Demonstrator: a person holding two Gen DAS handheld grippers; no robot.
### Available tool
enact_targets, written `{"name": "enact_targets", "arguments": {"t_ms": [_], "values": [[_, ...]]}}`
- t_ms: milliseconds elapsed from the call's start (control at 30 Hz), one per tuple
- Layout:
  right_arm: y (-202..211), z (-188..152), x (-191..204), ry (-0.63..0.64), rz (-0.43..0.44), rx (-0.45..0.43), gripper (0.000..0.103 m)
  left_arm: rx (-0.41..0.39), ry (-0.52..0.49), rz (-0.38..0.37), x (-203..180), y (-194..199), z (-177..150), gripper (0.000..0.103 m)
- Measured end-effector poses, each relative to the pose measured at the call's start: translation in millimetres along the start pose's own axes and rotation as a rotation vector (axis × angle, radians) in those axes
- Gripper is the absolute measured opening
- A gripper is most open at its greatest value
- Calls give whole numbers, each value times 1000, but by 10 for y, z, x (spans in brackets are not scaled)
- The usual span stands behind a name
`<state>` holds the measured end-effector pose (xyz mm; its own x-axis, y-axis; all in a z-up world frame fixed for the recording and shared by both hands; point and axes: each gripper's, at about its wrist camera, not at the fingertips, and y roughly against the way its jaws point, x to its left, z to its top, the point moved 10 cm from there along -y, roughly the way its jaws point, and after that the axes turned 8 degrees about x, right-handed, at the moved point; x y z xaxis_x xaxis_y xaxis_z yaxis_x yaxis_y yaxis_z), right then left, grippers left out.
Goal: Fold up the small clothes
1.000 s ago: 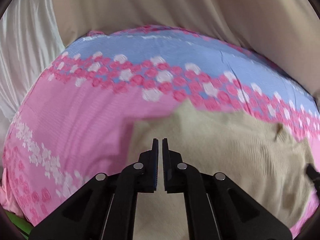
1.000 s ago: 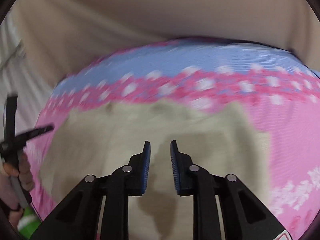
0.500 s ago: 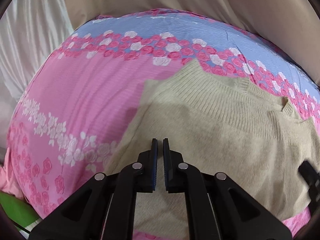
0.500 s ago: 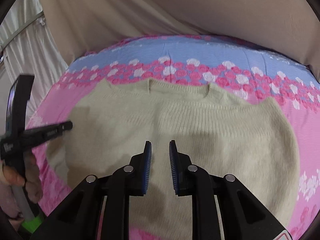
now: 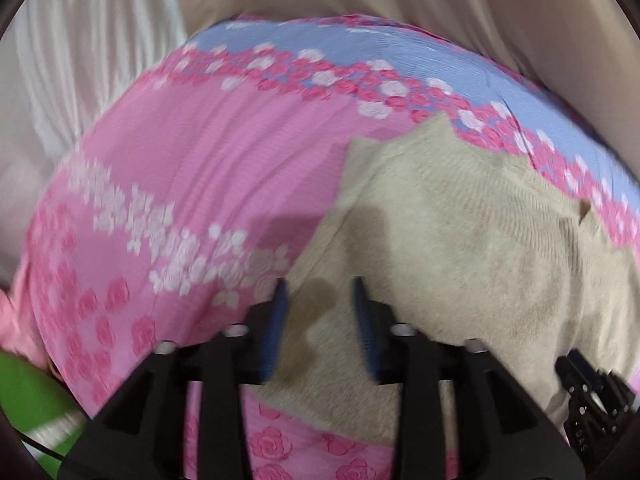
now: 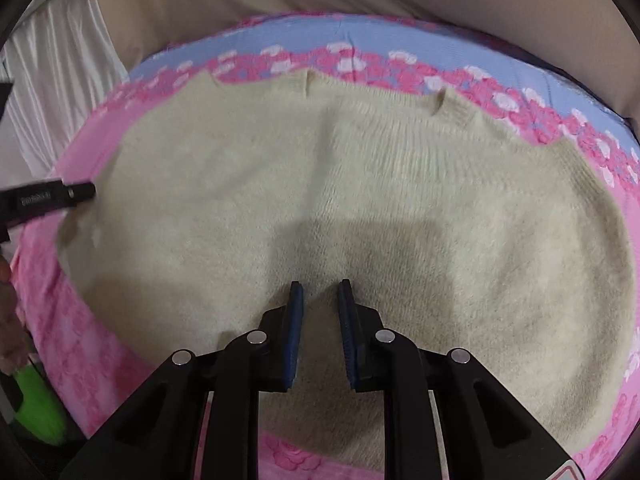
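Beige knit sweater [image 6: 400, 208] flat beneath both jaws, left gripper [image 5: 320, 320] opening

One beige sweater [image 6: 360, 208] — one floral bedsheet [image 6: 400, 40].

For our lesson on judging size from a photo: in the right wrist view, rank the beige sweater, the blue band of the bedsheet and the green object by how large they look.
1. Beige sweater, fills most of the view.
2. Blue band of the bedsheet, a long strip behind it.
3. Green object, a small patch at the lower left edge, partly cut off and nearer the camera, so its true size is unsure.
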<state>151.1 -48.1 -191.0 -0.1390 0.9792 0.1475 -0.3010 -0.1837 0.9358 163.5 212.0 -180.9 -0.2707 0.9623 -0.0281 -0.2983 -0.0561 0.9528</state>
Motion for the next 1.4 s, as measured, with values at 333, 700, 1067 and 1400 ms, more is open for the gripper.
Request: {"name": "enact_targets", "arguments": {"t_ms": [333,700,1067,1400], "values": [[501,-174,-22,-13,11,-107,17,131,354,-168,401,-431,-214,83],[502,-565,-289,-87,16,-84,18,84,246,-282,-89,-38,-19,13],[884,-736,-803,-173,11,-152,19,-142,-71,-425,-1515,1395,165,8],[1028,-948,-1490,-310,-48,-171,25,-85,-11,-277,-1366,861,116,8]]}}
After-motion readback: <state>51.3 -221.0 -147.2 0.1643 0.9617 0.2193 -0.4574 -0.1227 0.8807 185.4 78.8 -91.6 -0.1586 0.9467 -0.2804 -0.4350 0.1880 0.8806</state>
